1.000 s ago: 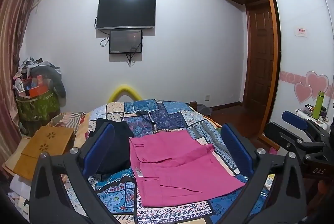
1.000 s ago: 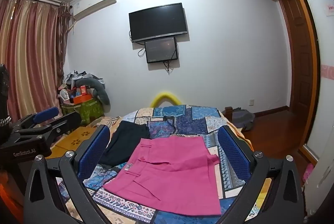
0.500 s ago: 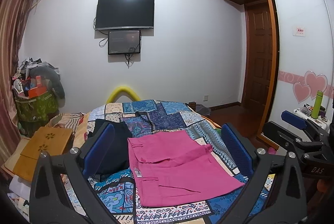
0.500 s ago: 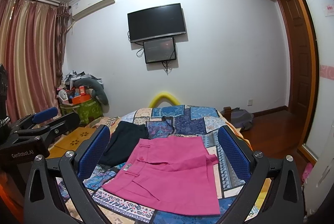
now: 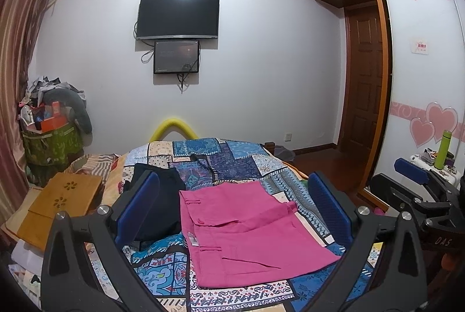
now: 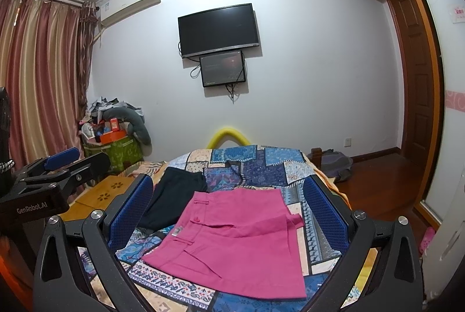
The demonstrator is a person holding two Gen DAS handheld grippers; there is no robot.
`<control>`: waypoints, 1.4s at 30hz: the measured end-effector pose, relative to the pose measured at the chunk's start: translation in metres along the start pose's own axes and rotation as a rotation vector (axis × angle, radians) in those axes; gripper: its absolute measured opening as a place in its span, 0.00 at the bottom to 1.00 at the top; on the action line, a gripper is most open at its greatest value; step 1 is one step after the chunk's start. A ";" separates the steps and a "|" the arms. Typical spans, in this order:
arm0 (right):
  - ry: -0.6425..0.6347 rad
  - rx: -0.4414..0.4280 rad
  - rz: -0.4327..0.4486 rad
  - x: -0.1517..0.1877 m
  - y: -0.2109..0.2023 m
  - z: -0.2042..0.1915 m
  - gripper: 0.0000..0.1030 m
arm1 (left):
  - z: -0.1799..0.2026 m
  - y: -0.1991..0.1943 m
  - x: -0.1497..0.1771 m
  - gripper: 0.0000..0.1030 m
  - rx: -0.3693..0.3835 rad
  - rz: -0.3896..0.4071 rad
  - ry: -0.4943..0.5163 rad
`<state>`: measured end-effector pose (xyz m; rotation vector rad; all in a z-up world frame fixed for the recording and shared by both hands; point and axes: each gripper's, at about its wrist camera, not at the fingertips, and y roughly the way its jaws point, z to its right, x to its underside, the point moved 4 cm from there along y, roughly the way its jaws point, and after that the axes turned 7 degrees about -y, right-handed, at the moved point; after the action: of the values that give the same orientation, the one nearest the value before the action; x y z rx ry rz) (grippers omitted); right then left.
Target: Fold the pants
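Two grippers, left gripper (image 5: 232,207) and right gripper (image 6: 228,207), hang spread wide and empty above the pink pants (image 5: 247,227), which lie flat on the patchwork bedspread (image 5: 221,160) beside a dark garment (image 5: 158,201). Soft, light cloth (likely floppy); I'd pinch the hem corners.

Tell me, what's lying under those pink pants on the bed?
The pink pants lie flat on a blue patchwork bedspread, showing all around them. Whatever lies directly beneath the fabric is covered. Dark pants lie beside them.
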<state>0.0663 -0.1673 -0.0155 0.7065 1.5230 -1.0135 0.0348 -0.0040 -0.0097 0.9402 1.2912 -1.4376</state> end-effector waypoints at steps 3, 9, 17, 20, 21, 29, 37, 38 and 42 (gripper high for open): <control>0.000 0.003 -0.001 0.001 0.000 0.001 1.00 | 0.000 0.000 -0.001 1.00 0.000 0.001 0.000; 0.001 0.006 -0.002 0.001 -0.001 0.001 1.00 | 0.000 0.000 0.000 1.00 0.001 0.003 0.005; 0.000 0.007 -0.002 0.000 -0.001 0.001 1.00 | 0.000 -0.001 0.001 1.00 0.003 0.004 0.004; 0.001 0.007 -0.002 0.000 -0.001 0.001 1.00 | 0.001 -0.001 0.001 1.00 0.003 0.006 0.005; 0.001 0.007 -0.002 0.000 -0.001 0.001 1.00 | 0.001 -0.001 0.001 1.00 0.003 0.007 0.006; 0.002 0.012 0.000 -0.001 -0.002 0.001 1.00 | 0.002 -0.001 0.002 1.00 0.003 0.007 0.007; 0.004 0.017 -0.019 0.001 0.004 0.004 1.00 | 0.003 0.005 0.005 1.00 0.003 -0.010 0.014; 0.004 0.019 -0.024 0.003 0.006 0.004 1.00 | 0.002 0.008 0.006 1.00 0.003 -0.017 0.014; 0.009 0.025 -0.057 0.010 0.018 0.010 1.00 | -0.003 0.026 0.011 1.00 0.002 -0.064 0.005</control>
<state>0.0843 -0.1688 -0.0290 0.6895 1.5486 -1.0752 0.0571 -0.0026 -0.0271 0.9117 1.3336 -1.4869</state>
